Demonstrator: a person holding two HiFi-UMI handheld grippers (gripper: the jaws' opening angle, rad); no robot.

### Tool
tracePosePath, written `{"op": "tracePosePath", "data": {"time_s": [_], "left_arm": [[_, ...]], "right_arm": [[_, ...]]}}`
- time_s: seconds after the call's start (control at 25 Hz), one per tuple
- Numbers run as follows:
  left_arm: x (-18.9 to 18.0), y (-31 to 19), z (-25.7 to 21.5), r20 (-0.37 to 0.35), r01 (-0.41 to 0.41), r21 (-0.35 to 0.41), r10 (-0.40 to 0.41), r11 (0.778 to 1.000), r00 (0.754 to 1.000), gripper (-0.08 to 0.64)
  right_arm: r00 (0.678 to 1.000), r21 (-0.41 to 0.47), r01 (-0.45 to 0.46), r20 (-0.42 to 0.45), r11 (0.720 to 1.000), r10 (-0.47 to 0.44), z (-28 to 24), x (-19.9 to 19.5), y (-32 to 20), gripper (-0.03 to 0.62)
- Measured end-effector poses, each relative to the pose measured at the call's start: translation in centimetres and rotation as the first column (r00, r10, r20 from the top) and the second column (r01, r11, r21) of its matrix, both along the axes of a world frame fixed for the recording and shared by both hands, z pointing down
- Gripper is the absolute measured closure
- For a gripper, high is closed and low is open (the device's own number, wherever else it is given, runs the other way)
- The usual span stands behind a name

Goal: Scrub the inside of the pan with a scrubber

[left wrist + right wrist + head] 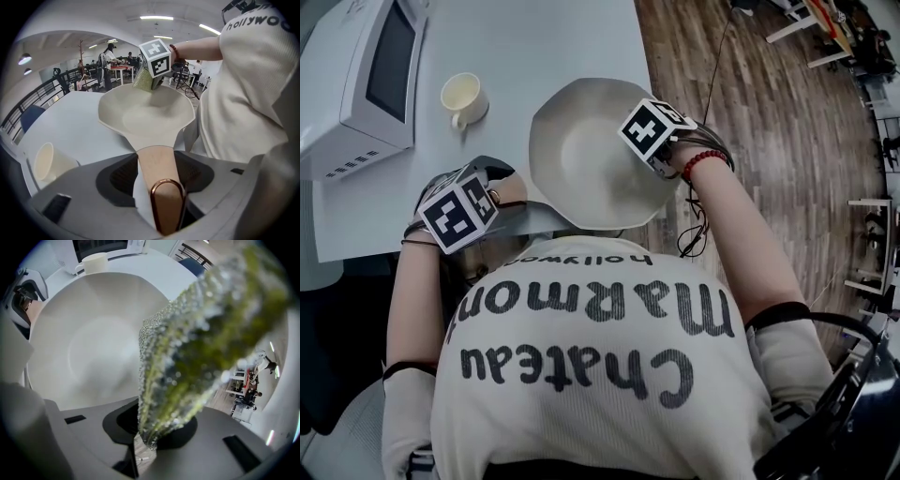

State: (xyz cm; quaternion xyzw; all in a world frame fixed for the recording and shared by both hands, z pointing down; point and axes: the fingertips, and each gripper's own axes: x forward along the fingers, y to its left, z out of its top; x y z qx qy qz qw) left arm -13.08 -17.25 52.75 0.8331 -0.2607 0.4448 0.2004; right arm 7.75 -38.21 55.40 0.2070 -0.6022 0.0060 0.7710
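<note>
Between the left gripper's (159, 182) jaws lies the tan handle (156, 157) of the pan (150, 117), with its copper hanging loop nearest the camera. The jaws are closed onto the handle from both sides and stand fairly wide around it. The right gripper's (157, 430) jaws are clamped on the near end of a green, silvery-meshed scrubber (197, 333). It sticks out forward over the pan's pale inside. In the left gripper view the scrubber's far end meets the inner wall by the rim farthest from the handle, under the right gripper's marker cube; whether it presses there cannot be told. The pan is wide, shallow and off-white, and it sits over the near right corner of the white table (534, 37). Its handle points toward the person, and its right rim reaches past the table's right edge, above the wooden floor (769, 141). A cream mug (461, 97) stands upright on the table beyond the left gripper, near the pan's left rim but apart from it. A white microwave (366, 75) fills the table's left edge.
</note>
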Motion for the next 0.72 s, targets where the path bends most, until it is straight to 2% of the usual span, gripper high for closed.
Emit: {"op": "tracePosePath", "data": {"time_s": [0.04,0.08,0.12,0.16,0.2,0.24,0.28,0.32,0.36,0.4,0.44,0.52,0.6,0.72], "left_arm": [[0.0,0.0,0.0,0.002,-0.002,0.0,0.002,1.0,1.0,0.314],[0.0,-0.1,0.1,0.006,-0.007,0.0,0.007,1.0,1.0,0.314],[0.1,-0.1,0.0,0.011,-0.013,-0.001,0.013,1.0,1.0,0.313],[0.2,-0.2,0.0,0.016,-0.018,-0.002,0.018,1.0,1.0,0.313],[0.4,-0.1,-0.1,0.019,-0.021,-0.004,0.021,1.0,1.0,0.313],[0.6,-0.1,-0.1,0.018,-0.021,-0.006,0.021,1.0,1.0,0.313],[0.7,-0.1,-0.1,0.015,-0.018,-0.006,0.019,1.0,1.0,0.313],[0.7,-0.1,-0.1,0.009,-0.015,-0.005,0.015,1.0,1.0,0.313],[0.6,-0.1,-0.1,0.003,-0.013,-0.004,0.013,1.0,1.0,0.313],[0.6,-0.2,-0.2,-0.004,-0.013,-0.003,0.013,1.0,1.0,0.313],[0.7,-0.3,-0.3,-0.007,-0.014,-0.001,0.014,1.0,1.0,0.313],[0.8,-0.4,-0.5,-0.007,-0.016,-0.002,0.016,1.0,1.0,0.313],[0.9,-0.3,-0.5,-0.008,-0.014,-0.008,0.014,1.0,1.0,0.314],[1.0,-0.3,-0.5,-0.017,-0.008,-0.011,0.008,1.0,1.0,0.317]], "right_arm": [[0.998,-0.025,-0.022,0.052,0.999,0.024,0.0,-0.7,0.4,0.535],[0.987,-0.091,-0.062,0.139,0.994,0.074,-0.1,-1.8,1.3,0.535],[0.956,-0.209,-0.106,0.248,0.972,0.157,-0.5,-3.4,2.8,0.535],[0.896,-0.373,-0.134,0.351,0.918,0.273,-1.2,-5.4,4.9,0.535],[0.815,-0.555,-0.128,0.413,0.822,0.405,-2.2,-7.7,7.5,0.535],[0.741,-0.71,-0.089,0.422,0.699,0.522,-3.3,-9.8,10.1,0.535],[0.697,-0.814,-0.039,0.393,0.579,0.6,-4.1,-11.5,12.4,0.535],[0.688,-0.873,-0.002,0.353,0.489,0.633,-4.4,-12.7,14.3,0.535],[0.707,-0.9,0.015,0.317,0.435,0.633,-4.2,-13.3,15.7,0.535],[0.739,-0.912,0.016,0.287,0.411,0.609,-3.7,-13.5,16.8,0.535],[0.775,-0.915,0.01,0.262,0.404,0.574,-3.0,-13.4,17.7,0.535],[0.836,-0.911,-0.004,0.224,0.412,0.501,-1.6,-12.9,19.0,0.535],[0.868,-0.902,-0.019,0.2,0.432,0.454,-0.3,-12.6,19.4,0.535],[0.891,-0.881,-0.05,0.173,0.47,0.419,1.2,-12.2,19.4,0.535]]}}
